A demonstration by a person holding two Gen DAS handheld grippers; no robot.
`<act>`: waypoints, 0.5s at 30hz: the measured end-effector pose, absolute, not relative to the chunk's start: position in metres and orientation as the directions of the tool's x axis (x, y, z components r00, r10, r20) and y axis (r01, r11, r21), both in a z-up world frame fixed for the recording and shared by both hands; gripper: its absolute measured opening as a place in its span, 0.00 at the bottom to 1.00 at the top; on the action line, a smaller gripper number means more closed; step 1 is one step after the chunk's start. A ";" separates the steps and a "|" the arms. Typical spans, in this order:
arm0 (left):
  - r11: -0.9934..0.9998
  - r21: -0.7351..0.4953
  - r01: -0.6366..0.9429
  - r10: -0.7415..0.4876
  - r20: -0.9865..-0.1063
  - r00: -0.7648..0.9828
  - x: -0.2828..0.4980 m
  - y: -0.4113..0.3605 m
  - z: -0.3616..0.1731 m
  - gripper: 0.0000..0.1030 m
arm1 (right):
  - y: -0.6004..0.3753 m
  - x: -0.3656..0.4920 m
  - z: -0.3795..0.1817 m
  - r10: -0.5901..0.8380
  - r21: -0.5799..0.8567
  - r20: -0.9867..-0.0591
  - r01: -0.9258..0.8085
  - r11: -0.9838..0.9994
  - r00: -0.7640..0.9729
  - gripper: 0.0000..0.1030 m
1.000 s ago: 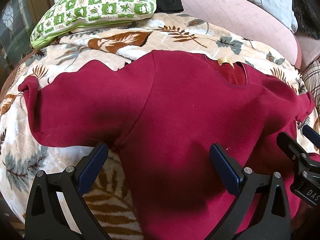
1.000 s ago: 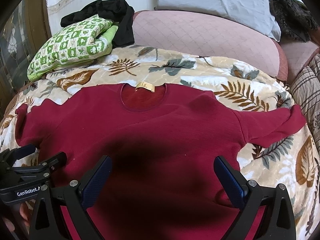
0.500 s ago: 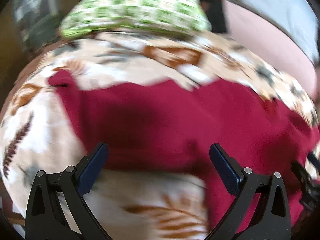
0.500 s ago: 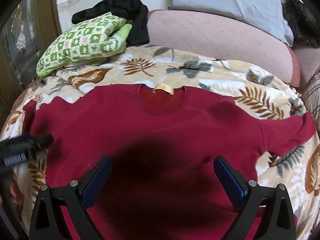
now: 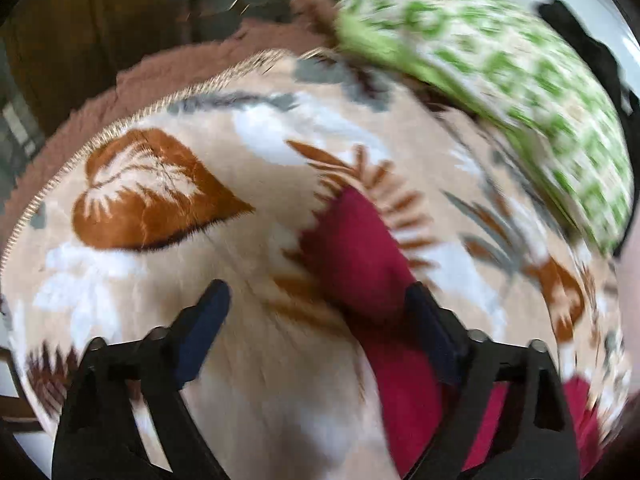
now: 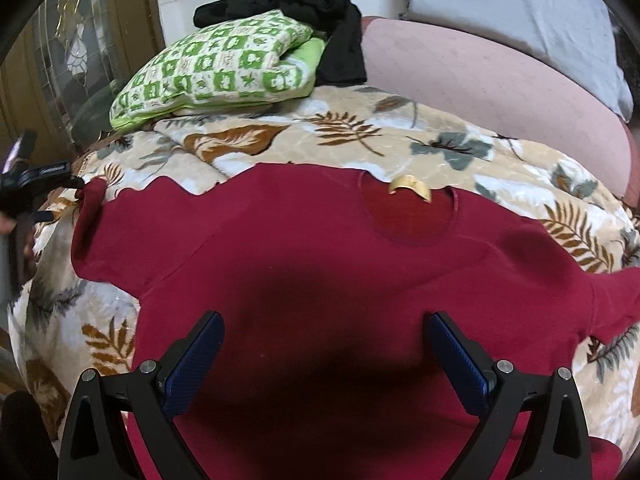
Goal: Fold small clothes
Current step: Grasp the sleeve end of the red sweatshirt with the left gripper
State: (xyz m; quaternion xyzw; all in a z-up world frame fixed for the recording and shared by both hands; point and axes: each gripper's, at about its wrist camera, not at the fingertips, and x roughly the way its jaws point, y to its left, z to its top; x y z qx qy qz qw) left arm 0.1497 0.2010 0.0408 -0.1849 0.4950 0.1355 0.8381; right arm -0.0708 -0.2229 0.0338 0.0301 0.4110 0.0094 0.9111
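The red sweater (image 6: 320, 264) lies spread flat, front up, on the leaf-patterned blanket (image 6: 400, 136) of the bed, collar toward the far side and both sleeves stretched out to left and right. No fold is visible in it, so the task is judged to be at its first step: taking hold of a sleeve.

The left gripper (image 5: 320, 320) points down at the cuff end of the left sleeve (image 5: 352, 248). Its jaws are closing. The cuff lies between the fingers, close against the right one, but the view is blurred and the pads do not appear to press on the fabric yet. In the right wrist view this gripper (image 6: 36, 184) shows at the far left edge, just beside the sleeve tip.

The right gripper (image 6: 324, 360) hangs over the lower body of the sweater with its jaws wide apart and nothing between them.

The next move likely calls for the left jaws to shut fully on the cuff, then to carry the sleeve across onto the chest. The right gripper is placed to pin the body or take the other sleeve.

A tan label (image 6: 410, 190) sits inside the collar; no writing on it can be read. Pale lettering on the left gripper's body is too small to read. A green patterned pillow (image 6: 216, 68) and a black garment (image 6: 320, 20) lie at the far left of the bed.
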 end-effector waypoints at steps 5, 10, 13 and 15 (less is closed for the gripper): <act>0.901 -0.197 -0.388 0.018 -0.874 0.485 0.167 0.209 0.034 0.22 | -0.220 -0.062 0.028 0.043 0.061 -0.757 0.005 0.998 0.652 0.98; 0.931 -0.166 -0.326 0.040 -0.839 0.543 0.154 0.203 0.064 0.08 | -0.220 -0.059 0.026 0.051 0.075 -0.760 0.010 0.997 0.648 0.98; 0.947 -0.204 -0.249 -0.012 -0.796 0.605 0.137 0.196 0.097 0.08 | -0.222 -0.061 0.028 0.066 0.095 -0.754 0.009 0.995 0.653 0.98; 0.953 -0.207 -0.221 -0.025 -0.782 0.623 0.127 0.191 0.113 0.08 | -0.224 -0.063 0.031 0.078 0.115 -0.750 0.013 0.993 0.657 0.98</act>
